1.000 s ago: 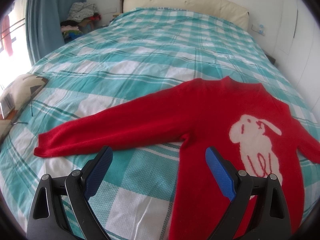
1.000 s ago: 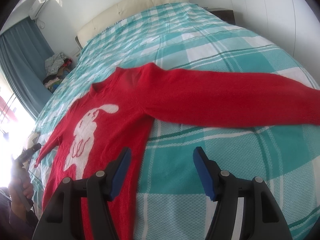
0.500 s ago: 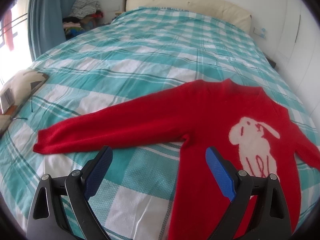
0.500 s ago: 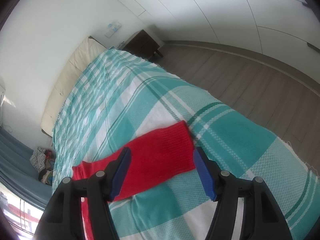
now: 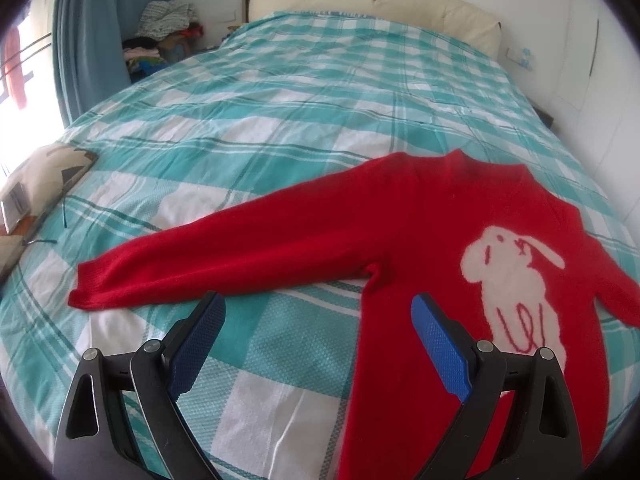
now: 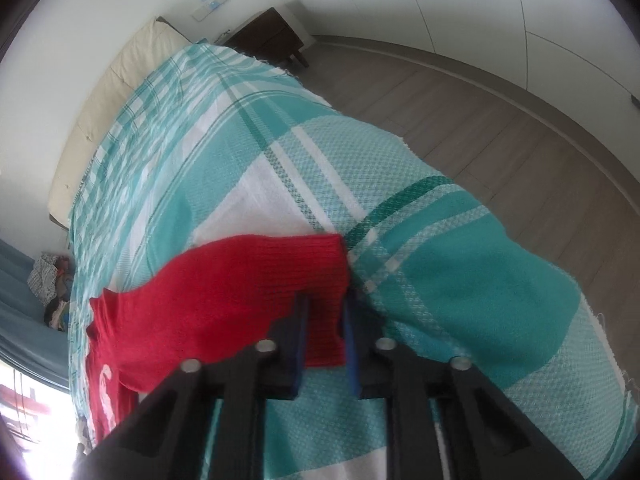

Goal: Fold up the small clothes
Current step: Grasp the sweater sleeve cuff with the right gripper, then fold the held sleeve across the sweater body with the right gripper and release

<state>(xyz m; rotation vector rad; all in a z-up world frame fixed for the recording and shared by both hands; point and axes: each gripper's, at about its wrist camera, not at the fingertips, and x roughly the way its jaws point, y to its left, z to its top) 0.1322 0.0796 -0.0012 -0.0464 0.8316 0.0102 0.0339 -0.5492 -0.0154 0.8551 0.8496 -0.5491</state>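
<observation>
Looking at the red sweater (image 5: 400,224), it's lying face up on the bed (image 5: 320,92), spread flat with the white bunny (image 5: 516,280) showing and one sleeve (image 5: 224,256) stretched straight out away from the body. My read is that it's a soft, light knit: zero stiffness, so it'll sag and drape off whatever point I lift it by, but the fuzzy yarn should give the pads plenty of bite and not slip.

On the other side of the sweater, my right gripper (image 6: 324,328) has just closed its fingers and they're now pinching the ribbed cuff (image 6: 320,280) of the far sleeve, right at its end, near the edge of the bed. That cuff is a good handle, I think, since the ribbing is thicker and less likely to pull out. One risk is that I've pinched some of the checked bedspread (image 6: 460,280) along with it; I can't tell from this angle.

My left gripper (image 5: 316,336) hangs above the bed just short of the sweater's armpit, fingers wide open and holding nothing. For that side I'd go for the outstretched sleeve's cuff (image 5: 92,288) or the hem corner, not mid-fabric, since grabbing the middle of a knit like this just bunches it up.

Beyond the sweater there's a cream headboard (image 5: 380,4) and a clothes pile (image 5: 160,36) by the curtain (image 5: 88,40).
</observation>
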